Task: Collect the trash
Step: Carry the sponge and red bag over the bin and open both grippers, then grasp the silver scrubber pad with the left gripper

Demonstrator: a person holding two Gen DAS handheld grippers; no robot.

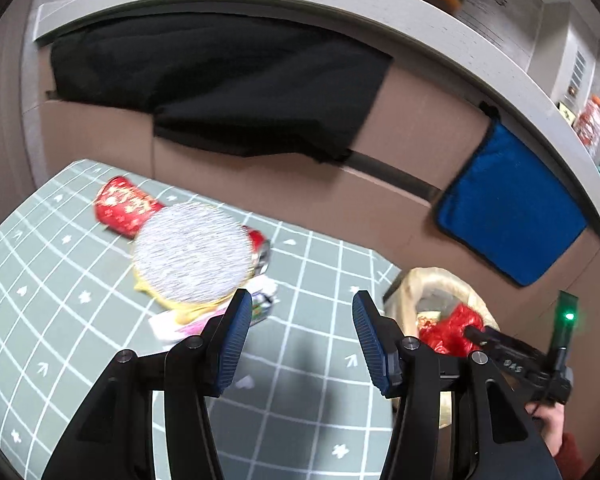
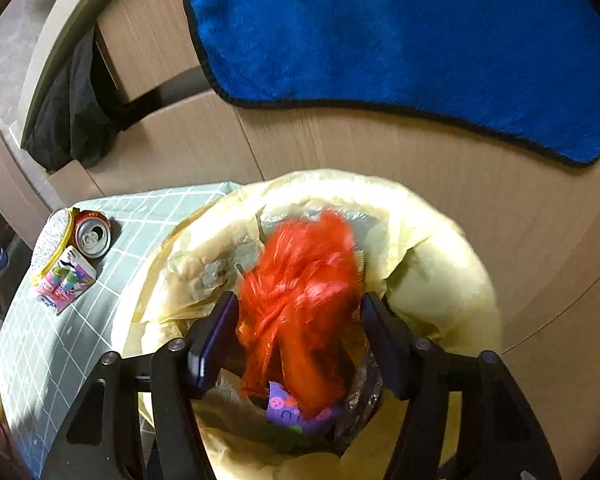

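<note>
Wood-panelled cabinet front behind, a blue towel (image 2: 400, 28) hanging on it, and a green grid-patterned table (image 1: 300, 420) below. Over the lined trash bin (image 2: 440, 264), just off the table's corner, the red plastic wrapper (image 2: 300, 292) sits blurred between the right gripper (image 2: 298, 332) pads, jaws spread wide and not pinching, so this looks like the drop itself. Its long axis runs roughly along the fingers, pointing down into the bin. Next call: more trash near the table's far edge, namely a soda can (image 2: 93, 237), a small carton (image 2: 66, 282) and a red cup (image 1: 124, 205) lying on its side. The left gripper (image 1: 298, 340) hangs above the table, jaws apart, empty.
</note>
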